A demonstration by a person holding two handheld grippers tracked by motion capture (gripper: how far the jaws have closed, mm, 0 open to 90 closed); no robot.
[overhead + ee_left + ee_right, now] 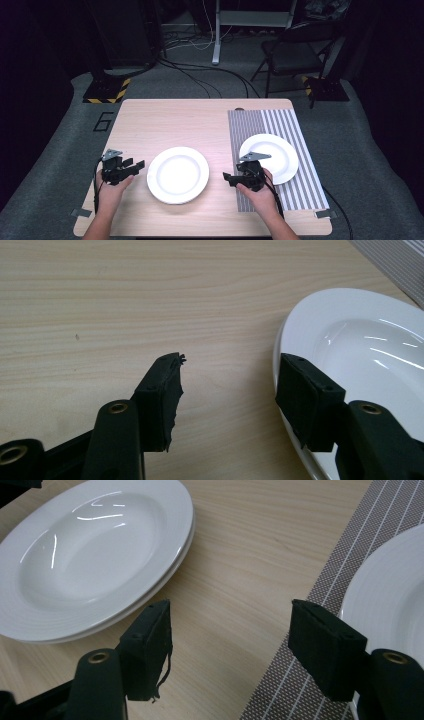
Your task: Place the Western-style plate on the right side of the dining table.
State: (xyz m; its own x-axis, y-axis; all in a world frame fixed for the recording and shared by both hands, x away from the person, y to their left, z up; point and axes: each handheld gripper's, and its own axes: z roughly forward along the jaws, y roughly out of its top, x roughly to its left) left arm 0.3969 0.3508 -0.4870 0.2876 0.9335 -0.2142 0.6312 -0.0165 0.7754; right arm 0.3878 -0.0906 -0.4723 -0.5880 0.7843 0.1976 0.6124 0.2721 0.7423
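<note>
Two stacked plates near table front edge; one plate on mat; left gripper, right gripper: jaws parted, empty.

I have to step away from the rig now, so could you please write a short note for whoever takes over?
Left gripper: open, holding nothing, jaws at the left rim of the round white ceramic plate stack on the bare light wooden table.
Right gripper: open, holding nothing, between that stack and the single white ceramic plate on the grey striped placemat.
The right gripper view shows the centre stack as two plates.
Done: apparently one plate already sits on the mat.
Left: probably gripping and moving a plate from the stack; nothing is gripped yet.
</note>
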